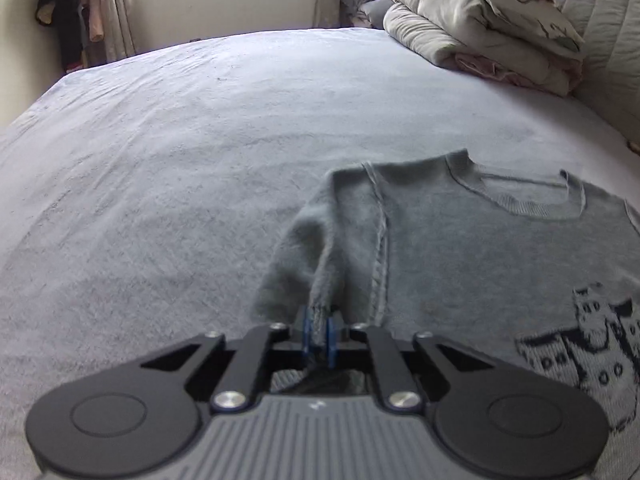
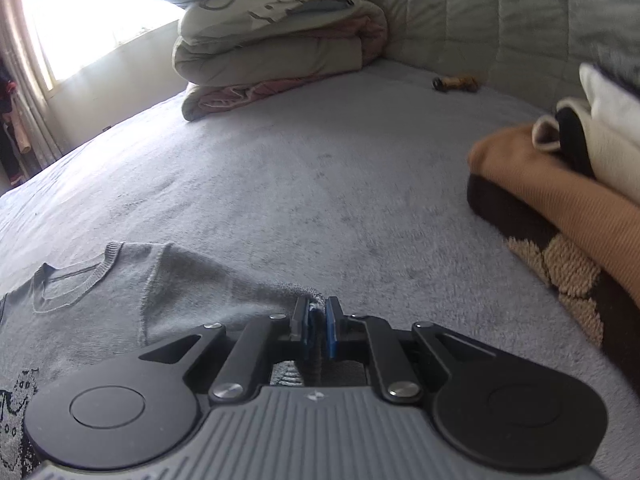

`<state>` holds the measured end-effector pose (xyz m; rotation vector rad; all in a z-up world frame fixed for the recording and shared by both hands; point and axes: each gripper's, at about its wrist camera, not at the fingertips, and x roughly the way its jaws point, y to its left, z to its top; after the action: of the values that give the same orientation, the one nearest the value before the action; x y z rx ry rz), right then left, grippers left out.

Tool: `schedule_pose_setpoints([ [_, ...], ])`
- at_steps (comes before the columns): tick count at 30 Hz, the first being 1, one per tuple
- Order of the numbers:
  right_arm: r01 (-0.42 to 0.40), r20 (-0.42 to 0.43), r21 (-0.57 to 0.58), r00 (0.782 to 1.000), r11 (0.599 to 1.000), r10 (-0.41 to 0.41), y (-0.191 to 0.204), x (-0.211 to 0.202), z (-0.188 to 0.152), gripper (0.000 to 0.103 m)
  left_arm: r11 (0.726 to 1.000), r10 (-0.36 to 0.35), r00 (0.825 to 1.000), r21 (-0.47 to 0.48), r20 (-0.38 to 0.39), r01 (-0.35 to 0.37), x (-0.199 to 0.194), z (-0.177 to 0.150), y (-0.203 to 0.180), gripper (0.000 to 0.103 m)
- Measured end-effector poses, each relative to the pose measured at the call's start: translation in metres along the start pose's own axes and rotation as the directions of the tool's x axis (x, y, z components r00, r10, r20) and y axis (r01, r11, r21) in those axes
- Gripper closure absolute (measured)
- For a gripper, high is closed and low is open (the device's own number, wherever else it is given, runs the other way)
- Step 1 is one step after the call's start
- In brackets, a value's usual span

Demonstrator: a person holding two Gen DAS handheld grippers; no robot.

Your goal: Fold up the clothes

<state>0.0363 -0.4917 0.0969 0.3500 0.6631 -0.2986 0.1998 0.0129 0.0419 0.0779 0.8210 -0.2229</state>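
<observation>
A wide bed under a pale grey-lilac sheet fills the room. At one o'clock in the left wrist view lies a stack of folded duvets, against a quilted headboard. At eleven o'clock a bright window throws daylight in – pale curtains beside it, dark clothes hanging at ten o'clock.

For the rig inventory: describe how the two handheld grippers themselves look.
The left gripper and right gripper look alike: a ribbed grey body bearing a small white mark, two round black discs at its sides, black linkage arms with silver screws, and narrow black fingers lined with blue pads. No cables, hands or sleeves show.
</observation>
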Motion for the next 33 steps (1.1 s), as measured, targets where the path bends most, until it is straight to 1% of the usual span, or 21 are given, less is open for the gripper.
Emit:
schedule_pose_setpoints([
  [3, 0.011, -0.002, -0.008, 1.0, 1.0, -0.011, -0.002, 0.001, 0.0, 0.094, 0.998, 0.034, 0.999, -0.049, 0.02, -0.033, 0.002, 0.015, 0.023, 0.098],
  [6, 0.04, -0.008, -0.057, 0.999, 0.998, -0.04, 0.001, 0.004, -0.001, 0.097, 0.991, 0.072, 0.997, -0.118, 0.036, -0.067, 0.008, 0.028, 0.055, 0.098],
  [9, 0.066, -0.011, -0.075, 0.998, 0.995, -0.067, 0.002, 0.007, -0.003, 0.097, 0.985, 0.102, 0.995, -0.144, 0.019, -0.098, 0.016, 0.031, 0.078, 0.099],
  [11, 0.095, -0.001, -0.086, 0.995, 0.992, -0.095, 0.002, 0.009, -0.003, 0.098, 0.982, 0.105, 0.994, -0.16, 0.014, -0.101, 0.019, 0.029, 0.091, 0.099],
  [14, 0.146, 0.019, -0.108, 0.989, 0.983, -0.145, 0.001, 0.01, -0.003, 0.098, 0.977, 0.073, 0.997, -0.202, 0.015, -0.068, 0.02, 0.025, 0.107, 0.099],
  [15, 0.152, 0.023, -0.116, 0.988, 0.982, -0.15, 0.0, 0.01, -0.003, 0.098, 0.975, 0.054, 0.998, -0.216, 0.015, -0.049, 0.02, 0.025, 0.111, 0.097],
  [16, 0.142, 0.022, -0.125, 0.99, 0.982, -0.141, -0.001, 0.009, -0.002, 0.095, 0.973, 0.034, 0.999, -0.231, 0.015, -0.029, 0.019, 0.026, 0.116, 0.091],
  [17, 0.119, 0.018, -0.144, 0.993, 0.982, -0.118, -0.001, 0.007, 0.002, 0.094, 0.969, 0.012, 1.0, -0.246, 0.015, -0.008, 0.018, 0.028, 0.12, 0.09],
  [18, 0.092, 0.013, -0.167, 0.996, 0.982, -0.091, -0.001, 0.003, 0.007, 0.092, 0.966, 0.001, 1.0, -0.258, 0.018, 0.004, 0.015, 0.03, 0.125, 0.085],
  [19, 0.072, 0.028, -0.188, 0.997, 0.98, -0.068, 0.001, -0.001, 0.012, 0.079, 0.966, 0.004, 1.0, -0.259, 0.028, 0.003, 0.011, 0.034, 0.13, 0.077],
  [20, 0.055, 0.049, -0.209, 0.998, 0.976, -0.045, 0.003, -0.006, 0.017, 0.066, 0.972, 0.016, 0.999, -0.233, 0.044, -0.005, 0.006, 0.039, 0.129, 0.076],
  [21, 0.038, 0.071, -0.23, 0.997, 0.972, -0.022, 0.006, -0.011, 0.023, 0.061, 0.981, 0.029, 0.998, -0.193, 0.062, -0.017, 0.001, 0.044, 0.127, 0.075],
  [22, -0.006, 0.07, -0.237, 0.997, 0.971, 0.023, 0.01, -0.01, 0.029, 0.059, 0.988, 0.042, 0.996, -0.152, 0.079, -0.029, -0.003, 0.05, 0.124, 0.075],
  [23, -0.06, 0.061, -0.239, 0.995, 0.969, 0.076, 0.014, -0.008, 0.036, 0.059, 0.995, 0.029, 0.995, -0.101, 0.097, -0.019, -0.007, 0.056, 0.117, 0.074],
  [25, -0.179, -0.003, -0.244, 0.983, 0.953, 0.184, 0.028, 0.009, 0.047, 0.059, 0.999, -0.047, 0.99, 0.01, 0.132, 0.046, -0.01, 0.068, 0.092, 0.067],
  [26, -0.23, -0.04, -0.26, 0.973, 0.938, 0.228, 0.04, 0.02, 0.05, 0.059, 0.994, -0.101, 0.985, 0.052, 0.14, 0.095, -0.008, 0.073, 0.076, 0.064],
  [27, -0.279, -0.079, -0.279, 0.96, 0.919, 0.267, 0.053, 0.031, 0.052, 0.059, 0.986, -0.154, 0.979, 0.091, 0.137, 0.142, -0.004, 0.078, 0.06, 0.056],
  [28, -0.302, -0.112, -0.309, 0.953, 0.902, 0.281, 0.067, 0.042, 0.054, 0.059, 0.973, -0.206, 0.97, 0.13, 0.131, 0.19, 0.001, 0.082, 0.045, 0.049],
  [30, -0.319, -0.164, -0.381, 0.947, 0.868, 0.276, 0.096, 0.062, 0.055, 0.059, 0.946, -0.258, 0.961, 0.225, 0.094, 0.232, 0.02, 0.088, 0.013, 0.048],
  [32, -0.327, -0.193, -0.415, 0.944, 0.849, 0.269, 0.109, 0.078, 0.057, 0.06, 0.915, -0.286, 0.957, 0.308, 0.045, 0.259, 0.041, 0.092, -0.014, 0.049],
  [33, -0.331, -0.212, -0.419, 0.941, 0.845, 0.264, 0.113, 0.087, 0.058, 0.06, 0.903, -0.291, 0.956, 0.334, 0.016, 0.27, 0.052, 0.093, -0.023, 0.053],
])
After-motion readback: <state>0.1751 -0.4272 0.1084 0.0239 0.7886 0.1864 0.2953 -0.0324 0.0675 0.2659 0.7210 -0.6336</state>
